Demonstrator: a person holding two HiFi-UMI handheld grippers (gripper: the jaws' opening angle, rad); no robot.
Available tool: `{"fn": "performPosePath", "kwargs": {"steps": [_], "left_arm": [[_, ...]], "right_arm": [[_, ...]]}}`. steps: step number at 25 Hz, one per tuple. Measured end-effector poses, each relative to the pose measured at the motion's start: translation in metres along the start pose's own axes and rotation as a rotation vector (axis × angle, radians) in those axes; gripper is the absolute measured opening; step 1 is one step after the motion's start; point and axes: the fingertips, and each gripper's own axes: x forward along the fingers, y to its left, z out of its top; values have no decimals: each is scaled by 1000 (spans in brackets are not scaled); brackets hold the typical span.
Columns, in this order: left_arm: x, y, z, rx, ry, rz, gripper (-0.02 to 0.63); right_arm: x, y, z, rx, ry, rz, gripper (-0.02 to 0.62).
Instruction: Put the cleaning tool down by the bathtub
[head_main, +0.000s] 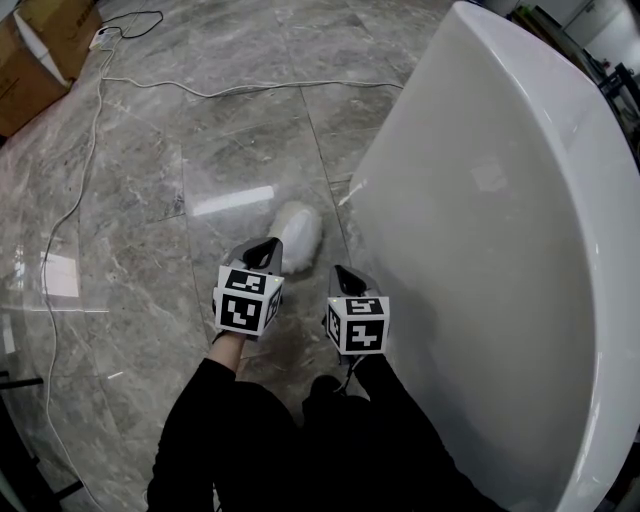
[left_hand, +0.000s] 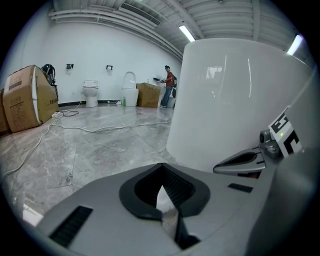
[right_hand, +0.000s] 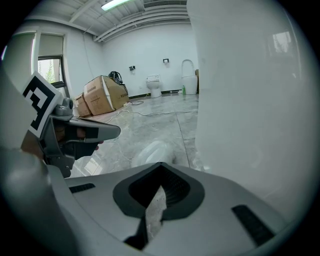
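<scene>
Left claw (head_main: 262, 246) and right claw (head_main: 342, 271) hover closed, empty, near the cleaning tool (head_main: 300, 230) beside the bathtub (head_main: 500, 220).

White fluffy cleaning tool (head_main: 297, 232) lies on the floor (head_main: 150, 200) (blurred); just beside white bathtub (head_main: 500, 250).

White bathtub (head_main: 500, 250), grey marbled floor (head_main: 150, 200)

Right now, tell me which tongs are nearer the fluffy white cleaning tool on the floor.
Left. The left tongs sit just at the cleaning tool's near left edge; the right tongs are further back on its right, beside the bathtub.
</scene>
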Motion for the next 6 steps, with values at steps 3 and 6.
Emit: {"fn": "performPosePath", "kwargs": {"steps": [3, 6], "left_arm": [[-1, 4, -2, -2, 5, 5, 8], [0, 8, -3, -2, 10, 6, 8]], "right_arm": [[1, 3, 1, -3, 0, 6, 0], [2, 4, 2, -10, 1, 6, 0]]}}
